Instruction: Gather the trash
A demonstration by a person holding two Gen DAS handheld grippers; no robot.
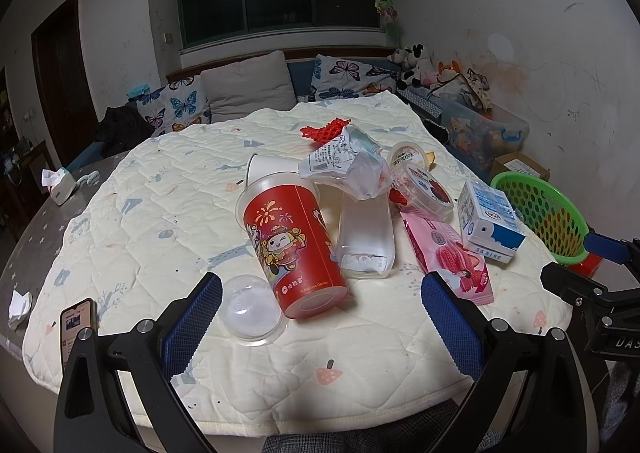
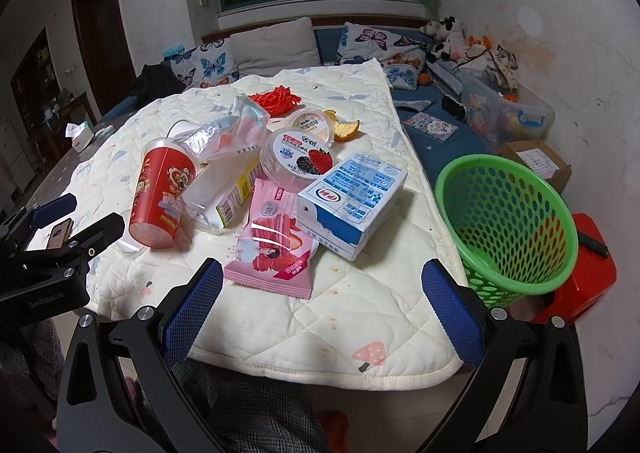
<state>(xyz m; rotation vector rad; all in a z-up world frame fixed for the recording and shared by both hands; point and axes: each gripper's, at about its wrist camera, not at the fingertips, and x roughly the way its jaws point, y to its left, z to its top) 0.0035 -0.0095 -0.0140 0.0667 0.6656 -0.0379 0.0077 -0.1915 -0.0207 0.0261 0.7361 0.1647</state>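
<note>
On the quilt (image 2: 360, 305), "NEW" pink wrapper (image 2: 272, 253), "12" yogurt tub (image 2: 298, 157), red cup (image 1: 292, 249).

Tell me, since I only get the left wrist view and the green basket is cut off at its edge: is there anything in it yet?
Observer: No. In the right wrist view the green basket shows only bare mesh inside.
Operator: What is it standing on?
Observer: It seems to rest on a red stool beside the table; a small black object lies on that stool.
Operator: And the yellowish bit behind the tubs?
Observer: A piece of orange peel, right beside the smaller tub.
</note>
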